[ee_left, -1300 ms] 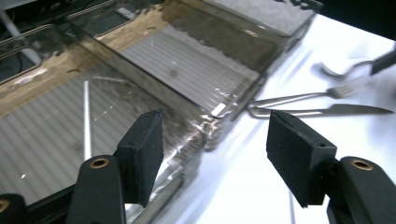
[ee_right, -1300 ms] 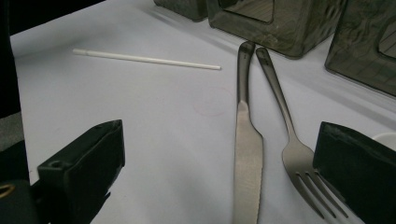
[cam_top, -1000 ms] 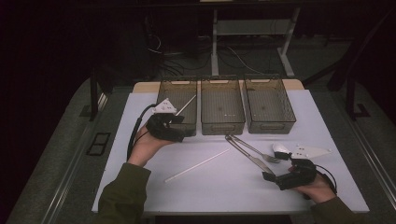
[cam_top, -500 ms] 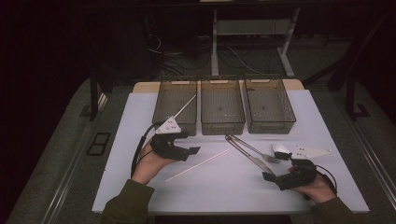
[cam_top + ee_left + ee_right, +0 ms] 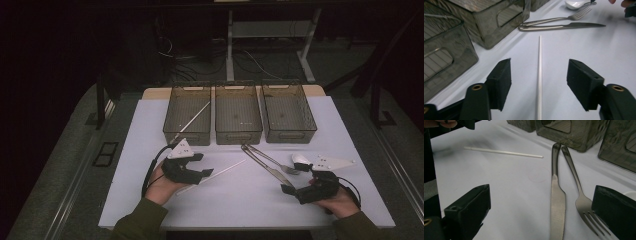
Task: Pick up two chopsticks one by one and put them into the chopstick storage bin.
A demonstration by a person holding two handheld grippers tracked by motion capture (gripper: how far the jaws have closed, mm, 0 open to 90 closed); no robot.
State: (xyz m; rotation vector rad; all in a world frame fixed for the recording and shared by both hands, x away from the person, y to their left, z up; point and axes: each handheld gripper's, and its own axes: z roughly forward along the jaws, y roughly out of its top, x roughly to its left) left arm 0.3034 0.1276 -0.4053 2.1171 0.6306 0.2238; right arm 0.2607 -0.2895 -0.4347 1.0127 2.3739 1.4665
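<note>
Left gripper view: the left hand-held gripper [image 5: 539, 82] straddles the thin white plastic chopstick [image 5: 539, 75] lying mid-desk, jaws just closing but not touching, aligned for pickup. The right hand-held gripper [image 5: 541, 215] waits wide near the desk's right edge.

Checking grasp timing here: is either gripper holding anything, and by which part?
Nothing is held. The left gripper straddles the white chopstick, jaws just closing but apart from it; the right gripper is open.
</note>
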